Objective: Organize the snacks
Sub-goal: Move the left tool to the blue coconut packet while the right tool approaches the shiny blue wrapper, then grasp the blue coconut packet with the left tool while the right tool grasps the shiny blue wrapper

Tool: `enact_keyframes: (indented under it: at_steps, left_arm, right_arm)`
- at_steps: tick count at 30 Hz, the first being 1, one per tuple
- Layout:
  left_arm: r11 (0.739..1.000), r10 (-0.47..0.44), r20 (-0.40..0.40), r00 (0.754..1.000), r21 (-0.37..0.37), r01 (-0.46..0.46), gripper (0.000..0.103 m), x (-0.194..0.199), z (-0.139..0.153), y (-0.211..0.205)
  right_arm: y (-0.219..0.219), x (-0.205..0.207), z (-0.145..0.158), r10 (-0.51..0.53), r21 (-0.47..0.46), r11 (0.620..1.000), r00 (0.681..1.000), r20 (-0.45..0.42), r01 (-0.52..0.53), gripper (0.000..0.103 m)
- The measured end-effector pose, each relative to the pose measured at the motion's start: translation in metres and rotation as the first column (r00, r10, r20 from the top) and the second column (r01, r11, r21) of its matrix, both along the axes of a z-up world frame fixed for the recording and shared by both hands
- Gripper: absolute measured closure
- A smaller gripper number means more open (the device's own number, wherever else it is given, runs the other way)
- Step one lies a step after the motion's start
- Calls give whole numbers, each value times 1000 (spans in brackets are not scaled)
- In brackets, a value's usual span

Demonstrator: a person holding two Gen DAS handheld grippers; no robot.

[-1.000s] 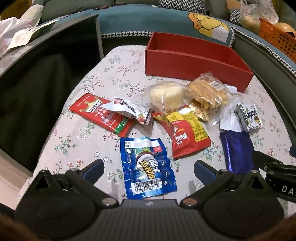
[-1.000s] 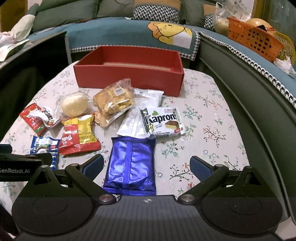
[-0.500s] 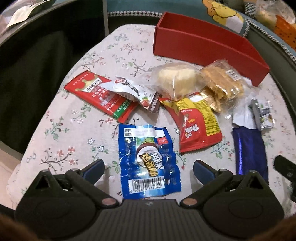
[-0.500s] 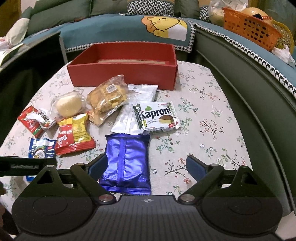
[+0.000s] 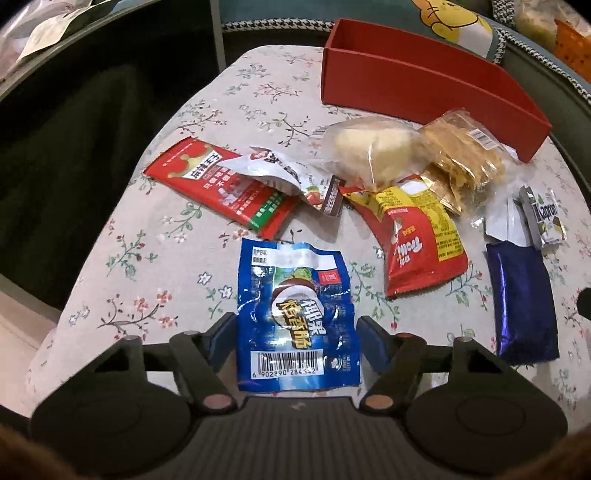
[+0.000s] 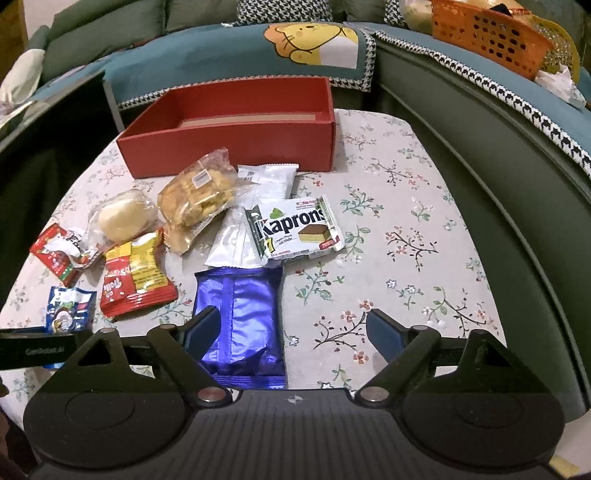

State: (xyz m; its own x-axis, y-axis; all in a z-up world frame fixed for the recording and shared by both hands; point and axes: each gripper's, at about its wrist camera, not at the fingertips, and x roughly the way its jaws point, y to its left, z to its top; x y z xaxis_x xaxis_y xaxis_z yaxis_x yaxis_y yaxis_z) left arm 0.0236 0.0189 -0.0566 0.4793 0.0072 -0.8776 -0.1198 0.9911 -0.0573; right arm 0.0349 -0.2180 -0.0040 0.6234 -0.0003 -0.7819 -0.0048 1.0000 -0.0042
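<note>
Several snack packs lie on a floral tablecloth [image 6: 406, 236] in front of an empty red box [image 6: 229, 147], which also shows in the left wrist view [image 5: 424, 92]. My left gripper [image 5: 295, 339] is open with its fingers on either side of a blue coconut snack pack [image 5: 295, 314]. My right gripper [image 6: 291, 332] is open and low over a shiny blue-purple pack [image 6: 243, 325], whose left part lies between the fingers. A Kaprons wafer pack [image 6: 295, 232], a red Tolin pack [image 6: 136, 280], a bun [image 6: 122, 221] and biscuits [image 6: 195, 192] lie behind.
A dark sofa with a teal cover [image 6: 258, 48] wraps the table's back and right side. An orange basket [image 6: 487, 33] stands on it at the far right. A dark drop runs along the table's left edge [image 5: 74, 177].
Both grippers have dropped lower and forward. The left fingers have closed in beside the blue coconut pack. The right gripper's left finger now overlaps the blue-purple pack.
</note>
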Motion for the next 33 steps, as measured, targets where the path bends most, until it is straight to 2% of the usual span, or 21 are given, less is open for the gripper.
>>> enact_keyframes:
  at_steps: [5,11,16,18,21,22,24,26,28,31,33]
  left_arm:
    - [999,1,-5,1000,-44,-1,15,0,1,7]
    - [998,-45,-1,999,-36,45,15,-2,0,1]
    - [998,-59,0,998,-19,59,14,-1,-1,-1]
    - [998,-61,-2,998,-16,61,14,-1,-1,-2]
    - [998,-68,0,998,-4,68,14,-2,-2,-5]
    - [997,-72,1,997,-1,72,11,-1,-2,-6]
    - [996,-84,-1,996,2,84,6,0,-4,-7]
    - [995,-98,-3,995,17,98,4,1,-5,-10]
    - [995,-100,-2,995,22,100,4,0,-5,-11]
    - [995,-98,0,995,27,98,7,0,-4,-11]
    - [994,-102,2,995,23,102,14,0,-3,-11]
  right_arm:
    - [1,7,-9,-7,-15,1000,999,-37,7,14]
    - [18,21,-20,47,28,999,995,-93,-45,14]
    - [39,34,-39,68,-48,996,988,-137,-75,13]
    - [41,39,-49,70,-51,995,983,-168,-80,11]
    - [45,41,-50,74,-72,994,984,-160,-87,11]
    - [44,40,-49,75,-69,994,984,-161,-87,11]
    - [43,40,-49,85,-73,993,984,-157,-97,13]
    - [44,37,-47,107,-80,989,983,-150,-120,24]
    - [45,34,-45,133,-86,986,981,-143,-146,30]
    - [47,30,-42,156,-98,981,978,-135,-170,33]
    - [49,26,-40,171,-101,977,976,-136,-186,35]
